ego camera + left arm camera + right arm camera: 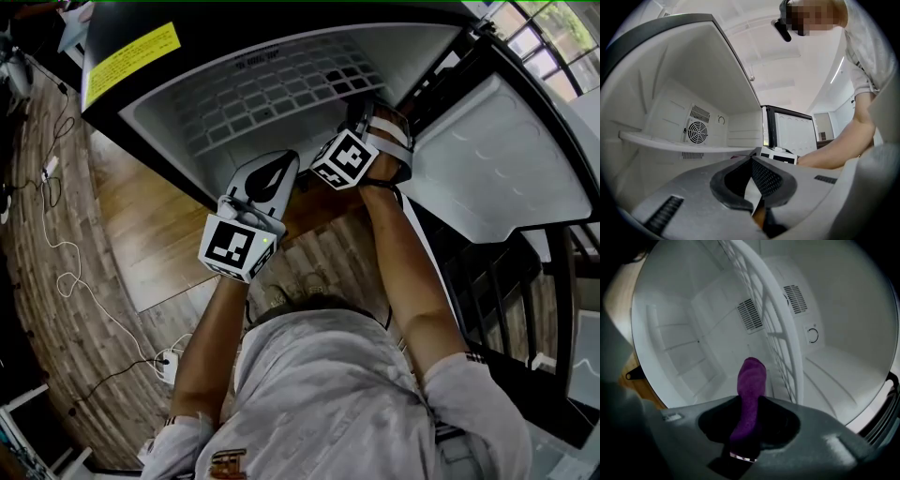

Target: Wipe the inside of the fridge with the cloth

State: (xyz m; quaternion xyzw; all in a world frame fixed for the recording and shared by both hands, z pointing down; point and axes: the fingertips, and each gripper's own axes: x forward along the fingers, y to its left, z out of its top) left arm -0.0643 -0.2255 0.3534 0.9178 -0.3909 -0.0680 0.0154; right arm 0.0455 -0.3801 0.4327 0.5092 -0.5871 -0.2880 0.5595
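We hold the purple cloth (pixel 751 380) pinched in the right tool (pixel 746 427). Its jaws are closed on the lower part of the fabric, and a rounded fold stands out past them toward 12 o'clock in the right gripper view. This tool reaches into the open fridge (pixel 155 122), which fills the 12 o'clock part of the head view with its white cavity facing us. Beyond the cloth we see the white back wall, a slatted vent (pixel 750 314) at 12 o'clock and a round dial (pixel 813 335) at 2 o'clock. The wire shelf (pixel 776 319) runs past just at the cloth's 1 o'clock. We cannot tell whether the cloth touches any wall.

The left tool (pixel 755 185) has its jaws pressed together with nothing between them. In the head view it sits at the fridge's front edge, at 7 o'clock of the right tool and close beside it. Its own view looks into the cavity, with a round fan grille (pixel 697 132) at 10 o'clock.

The fridge door (pixel 487 169) stands open at 3 o'clock in the head view. A yellow label (pixel 131 52) lies on the black casing at 10 o'clock. A white cable (pixel 66 272) trails over the wooden floor (pixel 37 206) at 9 o'clock.
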